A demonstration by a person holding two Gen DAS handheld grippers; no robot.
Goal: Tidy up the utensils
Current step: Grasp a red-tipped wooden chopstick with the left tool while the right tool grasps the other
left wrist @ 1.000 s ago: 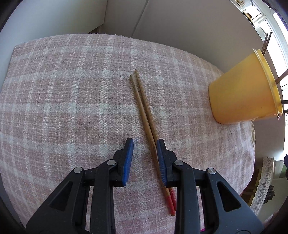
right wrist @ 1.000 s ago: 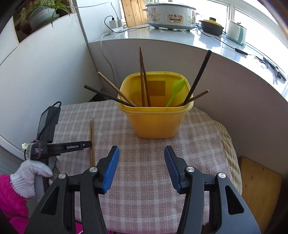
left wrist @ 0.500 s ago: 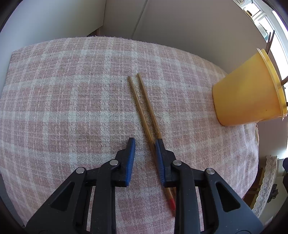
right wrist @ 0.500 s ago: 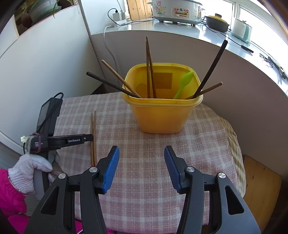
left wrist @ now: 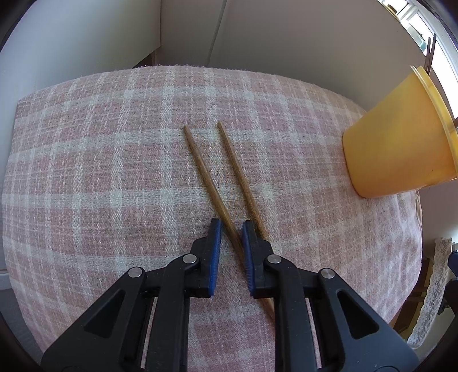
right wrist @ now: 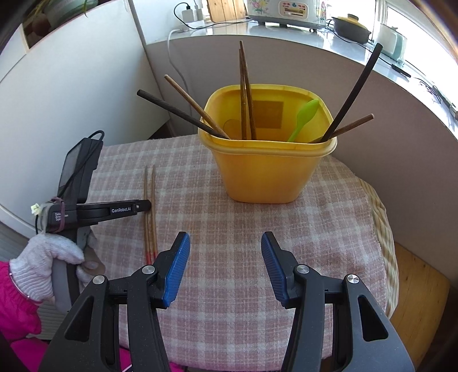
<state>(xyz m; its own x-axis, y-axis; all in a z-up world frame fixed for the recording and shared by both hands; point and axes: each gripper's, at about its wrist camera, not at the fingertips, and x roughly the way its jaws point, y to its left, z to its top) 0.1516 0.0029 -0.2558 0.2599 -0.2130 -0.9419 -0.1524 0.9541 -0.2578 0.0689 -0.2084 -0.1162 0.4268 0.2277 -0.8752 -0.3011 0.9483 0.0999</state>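
Two wooden chopsticks with red ends (left wrist: 209, 177) lie on the pink checked cloth (left wrist: 100, 186), crossed near my left gripper (left wrist: 231, 229). Its jaws stand narrowly apart around the left chopstick; the right chopstick (left wrist: 243, 183) passes under the right finger. I cannot tell whether the pads touch the wood. In the right wrist view the chopsticks (right wrist: 150, 200) lie left of the yellow tub (right wrist: 263, 168), with the left gripper (right wrist: 143, 205) over them. My right gripper (right wrist: 225, 251) is open and empty in front of the tub.
The yellow tub (left wrist: 400, 143) holds several chopsticks and a green spoon (right wrist: 303, 117). A white wall stands behind the small table. A kitchen counter with a rice cooker (right wrist: 286, 11) lies beyond. The table edge drops off at the right (right wrist: 380, 229).
The left gripper's jaws have narrowed around one chopstick, and the pair's far tips have spread apart. The right gripper has drawn closer to the tub, still open.
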